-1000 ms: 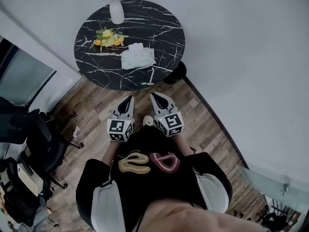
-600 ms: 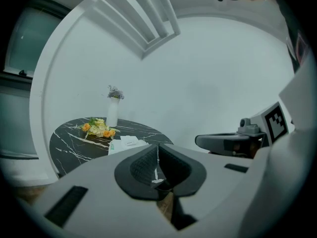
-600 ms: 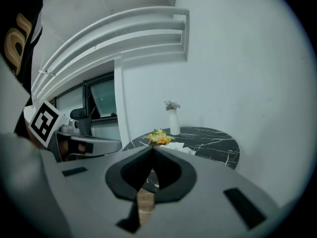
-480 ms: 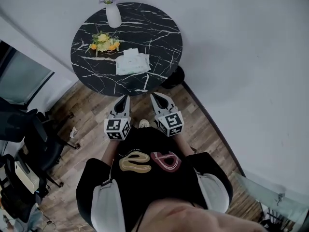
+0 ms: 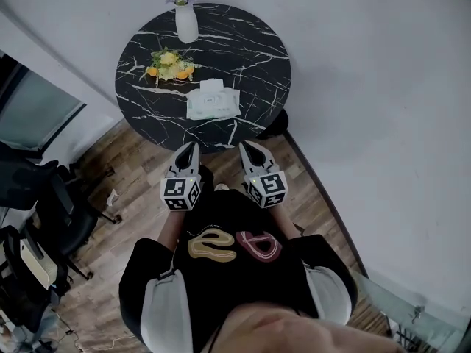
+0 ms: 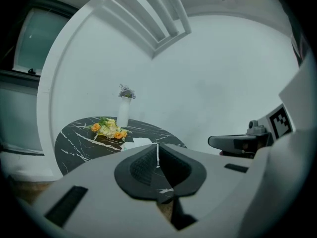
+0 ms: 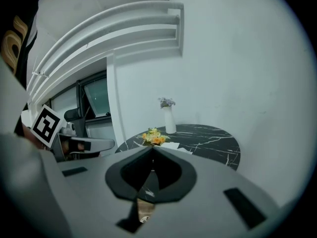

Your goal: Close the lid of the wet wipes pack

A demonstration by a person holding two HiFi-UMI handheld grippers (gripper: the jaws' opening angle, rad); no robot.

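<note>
Wet wipes pack [image 5: 213, 102] on table [image 5: 254, 54] beside flowers [image 5: 168, 62], vase [image 5: 186, 23] behind | left gripper [image 5: 189, 149], right gripper [image 5: 251, 149]: jaws together, empty

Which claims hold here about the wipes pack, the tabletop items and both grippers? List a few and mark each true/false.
1. The left gripper and right gripper both have their jaws together, with nothing between them. True.
2. The left gripper is touching the white wet wipes pack. False: it is held short of the pack, near the person's body.
3. A white vase stands upright at the far edge of the round black marble table. True.
4. The yellow-orange flowers lie to the right of the pack in the head view. False: they lie to its left and farther back.
</note>
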